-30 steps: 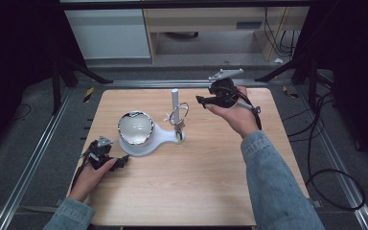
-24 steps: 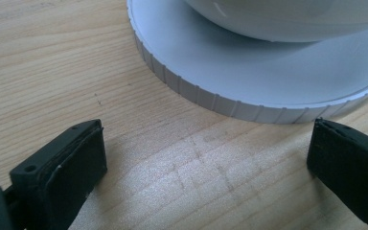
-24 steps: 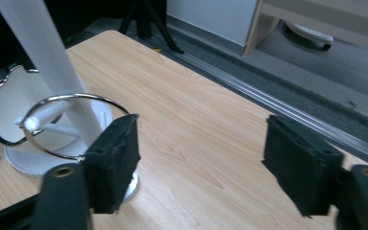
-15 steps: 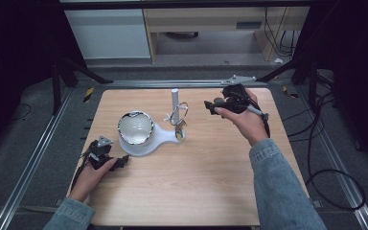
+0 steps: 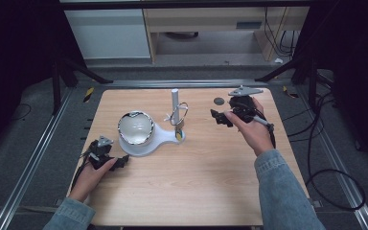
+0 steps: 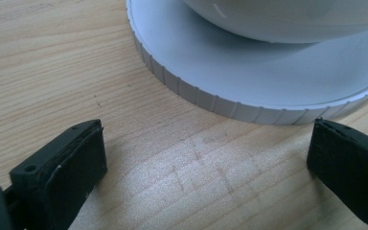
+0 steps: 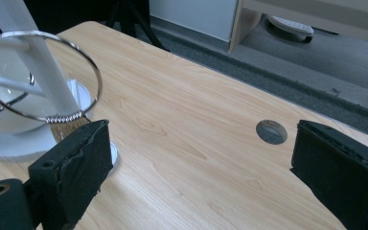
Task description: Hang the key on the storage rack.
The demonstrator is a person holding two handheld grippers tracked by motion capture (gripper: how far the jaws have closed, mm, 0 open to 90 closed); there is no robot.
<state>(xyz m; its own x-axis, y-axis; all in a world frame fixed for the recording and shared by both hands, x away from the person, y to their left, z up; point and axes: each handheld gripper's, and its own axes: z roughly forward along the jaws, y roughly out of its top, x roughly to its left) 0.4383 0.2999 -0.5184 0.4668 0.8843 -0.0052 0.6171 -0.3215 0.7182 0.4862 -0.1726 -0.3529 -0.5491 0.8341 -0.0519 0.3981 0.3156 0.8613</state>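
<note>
A white stand sits left of the table's middle, with a shiny bowl on its round base and a white post at its right end. A silver ring hangs on the post, seen close in the right gripper view. My left gripper rests open on the wood by the base's ribbed rim. My right gripper is held open above the table, right of the post, nothing between its jaws.
A round hole is cut in the table near the far right, also seen as the hole between my right jaws. Cables trail off the right side. Metal rails and cabinets lie beyond the far edge.
My right gripper has swung down and leftward toward the post, now lower over the table. The left gripper and the stand have stayed still.
</note>
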